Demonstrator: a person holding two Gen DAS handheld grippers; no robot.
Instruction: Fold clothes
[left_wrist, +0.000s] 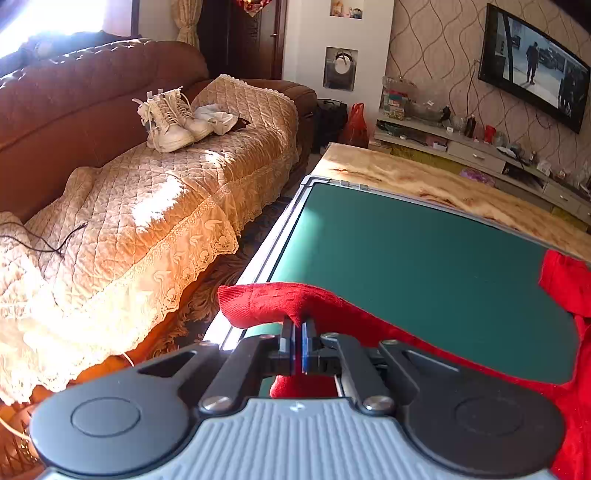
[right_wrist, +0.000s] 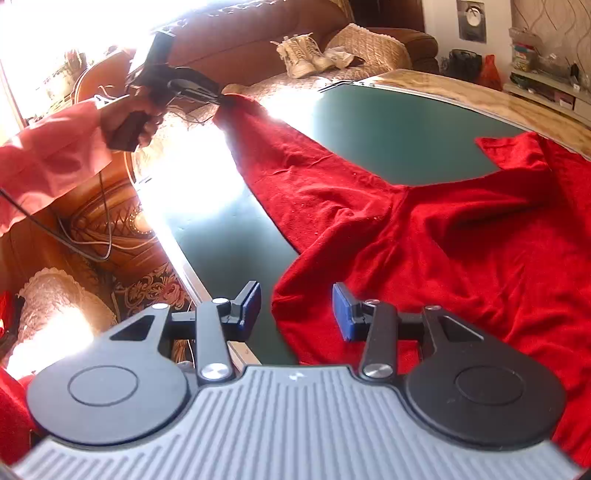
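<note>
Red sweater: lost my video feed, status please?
Left gripper shut on sleeve cuff, pulled out. Right gripper open over red sweater hem. Green mat unobstructed.

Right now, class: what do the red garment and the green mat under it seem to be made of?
Red garment: probably a soft knit, wool or acrylic; fuzzy, ribbed surface, drapes in folds. Green mat: likely smooth matte rubber or vinyl; flat, even, faint sheen.

Cut off, glared out

The red garment (right_wrist: 424, 229) ran past the right edge; sun glare washed out part of the green mat (right_wrist: 388, 125) and the window.
</note>
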